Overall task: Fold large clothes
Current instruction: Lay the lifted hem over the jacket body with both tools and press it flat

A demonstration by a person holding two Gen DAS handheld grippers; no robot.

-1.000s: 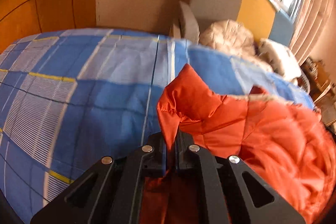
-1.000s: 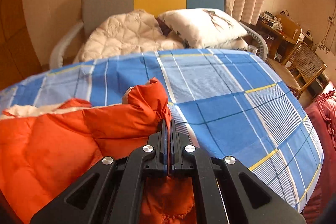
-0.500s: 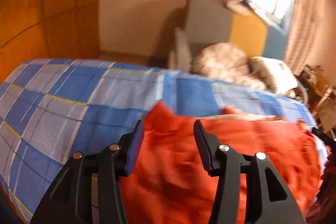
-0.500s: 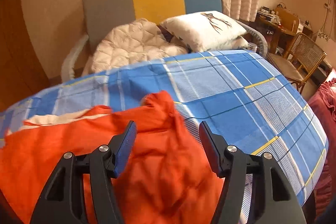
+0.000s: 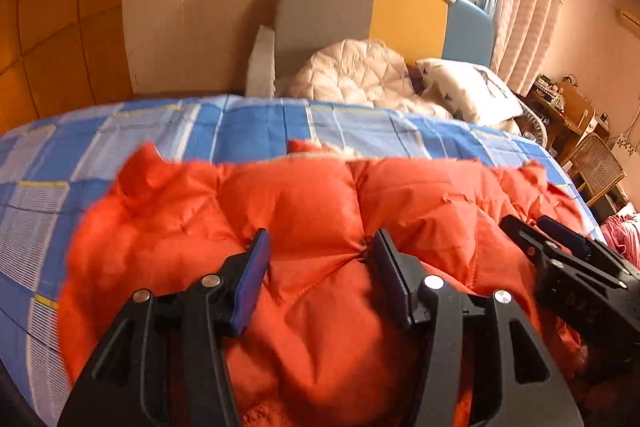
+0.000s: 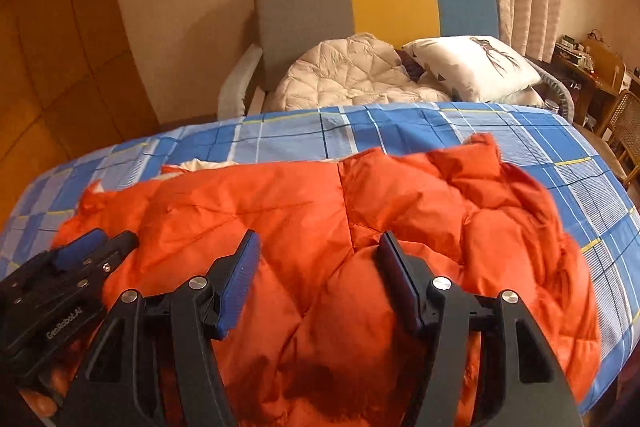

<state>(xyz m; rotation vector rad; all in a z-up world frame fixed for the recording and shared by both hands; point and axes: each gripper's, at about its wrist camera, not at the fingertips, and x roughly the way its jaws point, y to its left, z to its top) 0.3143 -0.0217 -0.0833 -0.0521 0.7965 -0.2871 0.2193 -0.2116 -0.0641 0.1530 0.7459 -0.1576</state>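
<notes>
- Left wrist view shows our left gripper [image 5: 320, 259] with its jaws standing well apart — they have just been opening, and nothing is clamped between them.
- Below and between its blue-padded fingers [image 5: 250, 283] we see only the puffy surface of the orange down jacket [image 5: 304, 195]; we cannot tell whether the fingertips brush the fabric.
- Our right gripper [image 6: 316, 259] likewise has its jaws spread wide after opening, with no fabric pinched; the jacket lies under the gap.
- Each gripper shows in the other's view: the right one at the right edge of the left view [image 5: 560, 247], the left one at the lower left of the right view [image 6: 92, 251], both over the jacket and near each other.
- The jacket lies spread across the blue plaid bed cover [image 6: 400, 131], its quilted side up, a pale lining edge peeking out along the far hem.
- Beyond the bed we see a grey, yellow and blue armchair [image 6: 304, 3] holding a cream quilted cushion [image 6: 344, 75] and a white pillow [image 6: 472, 67].
</notes>
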